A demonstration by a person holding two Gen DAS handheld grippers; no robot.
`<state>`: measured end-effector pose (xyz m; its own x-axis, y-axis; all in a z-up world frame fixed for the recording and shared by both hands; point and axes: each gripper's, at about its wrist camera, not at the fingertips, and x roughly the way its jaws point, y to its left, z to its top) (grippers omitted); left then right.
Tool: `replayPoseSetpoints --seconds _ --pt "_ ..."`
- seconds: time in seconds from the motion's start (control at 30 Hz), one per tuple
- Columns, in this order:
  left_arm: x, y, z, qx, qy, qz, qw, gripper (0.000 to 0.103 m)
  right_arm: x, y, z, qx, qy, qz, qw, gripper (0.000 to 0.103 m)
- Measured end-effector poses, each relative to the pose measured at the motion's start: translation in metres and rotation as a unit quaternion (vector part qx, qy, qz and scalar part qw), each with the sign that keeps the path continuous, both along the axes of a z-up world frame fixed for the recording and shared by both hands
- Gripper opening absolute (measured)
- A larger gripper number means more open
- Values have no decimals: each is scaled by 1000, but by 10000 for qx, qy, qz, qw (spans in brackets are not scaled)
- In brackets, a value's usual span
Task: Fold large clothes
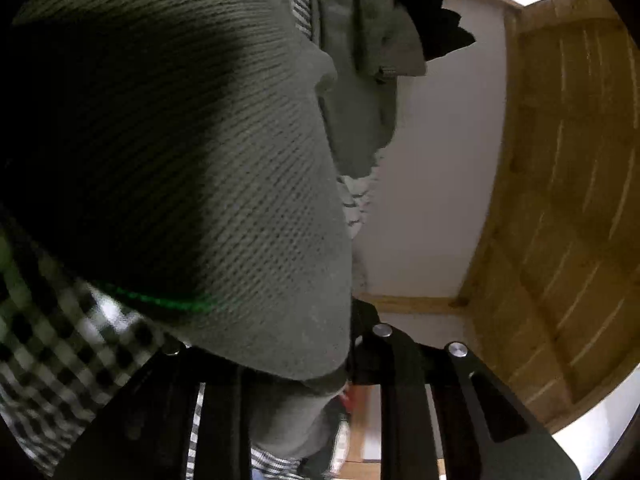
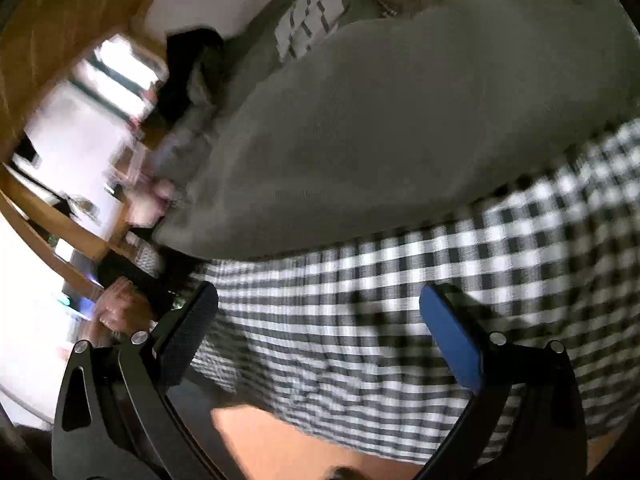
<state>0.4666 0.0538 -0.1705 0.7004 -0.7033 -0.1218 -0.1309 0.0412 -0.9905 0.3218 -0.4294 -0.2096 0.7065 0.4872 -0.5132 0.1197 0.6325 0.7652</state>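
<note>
A large grey-green knit garment (image 1: pixel 192 168) fills the left wrist view, draped over my left gripper (image 1: pixel 348 384), whose jaws are closed on its fabric. It also shows in the right wrist view (image 2: pixel 380 140), lying on a black-and-white checked cloth (image 2: pixel 400 312). My right gripper (image 2: pixel 320 312) is open, its black finger (image 2: pixel 192 328) and blue finger (image 2: pixel 452 340) wide apart just above the checked cloth, near the garment's edge.
More clothes lie piled behind: a striped piece (image 2: pixel 308 24), a grey one (image 1: pixel 360 20), a black one (image 1: pixel 432 12). A white wall (image 1: pixel 432 160) and wooden panelling (image 1: pixel 560 200) stand behind. An orange surface (image 2: pixel 280 448) shows below the checked cloth.
</note>
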Motion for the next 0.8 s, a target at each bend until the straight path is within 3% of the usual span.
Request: replayPoseSetpoints --seconds 0.07,0.23,0.53,0.63,0.67,0.73,0.77,0.8 --pt "-2 -2 2 -216 -15 -31 9998 18 3 -13 -15 753 -180 -177 9968 99" --pt "2 -9 12 -482 -117 -121 9987 18 7 -35 -33 1818 -443 -815 9790 100" --pt "14 -8 22 -489 -248 -198 9983 18 31 -69 -18 2498 -977 -1637 9493 100" --pt "19 0 26 -390 -295 -194 9986 18 47 -77 -30 2529 -410 -2061 9444 100" --pt "21 1 26 -340 -292 -200 9988 18 54 -80 -32 2531 -351 -2222 9409 100" --pt "23 4 25 -89 -223 -191 9995 19 65 -77 -21 2294 -416 -2163 9481 100" --pt "22 5 22 70 -183 -171 9997 19 64 -76 -17 2290 -524 -2149 9480 97" --pt "22 9 18 264 -142 -132 9995 19 61 -76 -14 2272 -545 -2164 9479 70"
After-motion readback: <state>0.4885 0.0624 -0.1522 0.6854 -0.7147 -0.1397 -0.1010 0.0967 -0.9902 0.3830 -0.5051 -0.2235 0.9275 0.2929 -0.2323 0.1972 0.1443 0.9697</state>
